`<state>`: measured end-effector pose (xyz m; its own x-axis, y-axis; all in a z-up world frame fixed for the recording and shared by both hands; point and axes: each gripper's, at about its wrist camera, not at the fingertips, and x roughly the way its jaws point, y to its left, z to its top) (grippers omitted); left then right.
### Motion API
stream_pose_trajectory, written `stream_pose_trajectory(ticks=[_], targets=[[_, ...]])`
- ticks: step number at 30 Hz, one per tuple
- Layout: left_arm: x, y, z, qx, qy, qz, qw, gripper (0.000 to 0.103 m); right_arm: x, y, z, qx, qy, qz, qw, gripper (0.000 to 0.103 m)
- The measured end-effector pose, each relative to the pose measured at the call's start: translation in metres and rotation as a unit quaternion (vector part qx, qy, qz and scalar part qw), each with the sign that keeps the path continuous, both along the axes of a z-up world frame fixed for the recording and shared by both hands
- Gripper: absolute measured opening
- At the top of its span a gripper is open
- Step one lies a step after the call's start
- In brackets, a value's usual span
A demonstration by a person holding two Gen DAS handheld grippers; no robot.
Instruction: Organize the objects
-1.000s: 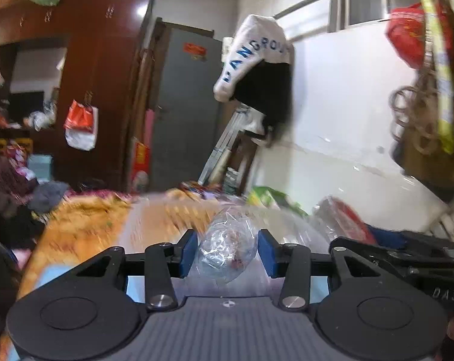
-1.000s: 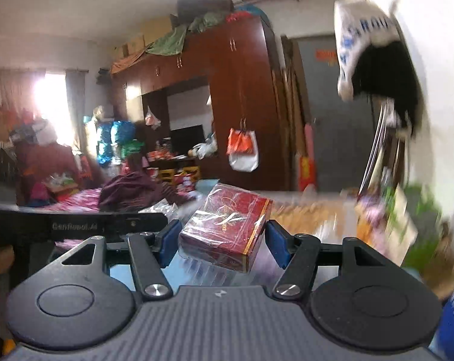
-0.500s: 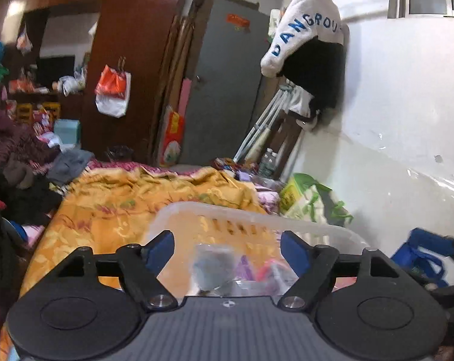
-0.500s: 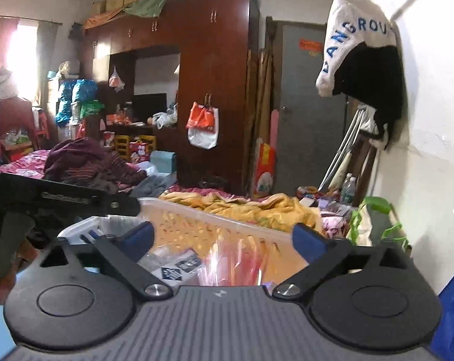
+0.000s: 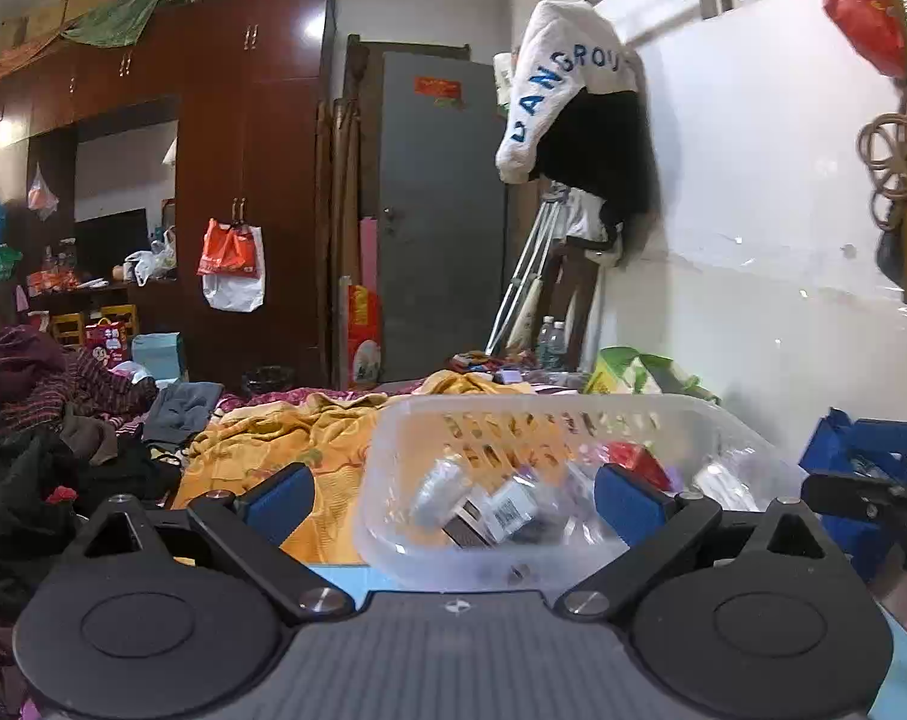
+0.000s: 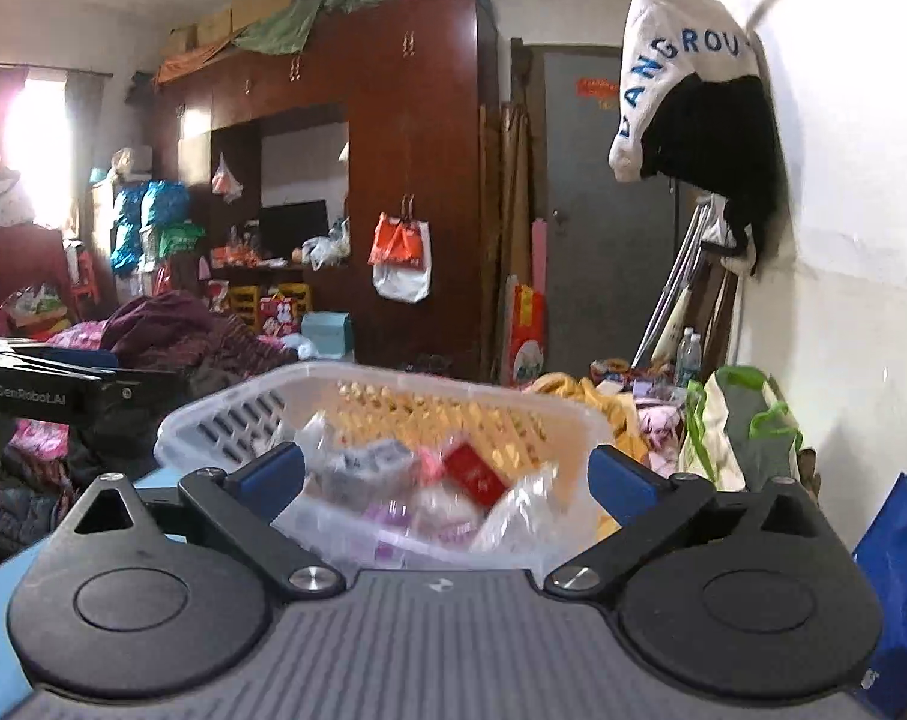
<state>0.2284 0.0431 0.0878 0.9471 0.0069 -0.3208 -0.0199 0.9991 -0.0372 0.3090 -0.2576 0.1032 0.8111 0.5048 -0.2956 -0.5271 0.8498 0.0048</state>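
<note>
Grippers spread over the basket, both empty.
I have the left gripper (image 5: 453, 495) and right gripper (image 6: 447, 474), jaws just opened wide, facing the clear plastic basket (image 5: 681, 408); red box (image 6: 476, 476) and wrapped packets lie inside, collected together.

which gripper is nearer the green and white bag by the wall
Right. The right gripper has the green and white bag just past its right finger; from the left gripper the bag sits beyond the clear basket.
</note>
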Motion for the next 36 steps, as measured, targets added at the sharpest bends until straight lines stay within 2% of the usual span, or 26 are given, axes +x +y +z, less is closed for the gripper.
stream_pose_trajectory(ticks=[3, 8, 11, 22, 36], targets=[[-0.009, -0.004, -0.001, -0.007, 0.004, -0.013, 0.9999, 0.101, -0.009, -0.007, 0.004, -0.001, -0.006, -0.004, 1.0, 0.103], [-0.007, -0.018, -0.004, 0.01, 0.035, -0.006, 0.9993, 0.101, -0.019, -0.009, 0.007, -0.018, -0.013, -0.014, 1.0, 0.103], [-0.01, -0.021, -0.009, 0.008, 0.046, -0.013, 0.9988, 0.101, -0.018, -0.011, 0.004, -0.019, -0.001, -0.01, 1.0, 0.103], [-0.018, -0.038, -0.022, 0.03, 0.057, -0.019, 0.9977, 0.101, -0.012, -0.014, -0.01, -0.012, 0.017, -0.023, 1.0, 0.103], [-0.019, -0.037, -0.022, 0.033, 0.063, -0.019, 0.9973, 0.101, -0.012, -0.015, -0.016, -0.007, 0.029, -0.032, 0.999, 0.103]])
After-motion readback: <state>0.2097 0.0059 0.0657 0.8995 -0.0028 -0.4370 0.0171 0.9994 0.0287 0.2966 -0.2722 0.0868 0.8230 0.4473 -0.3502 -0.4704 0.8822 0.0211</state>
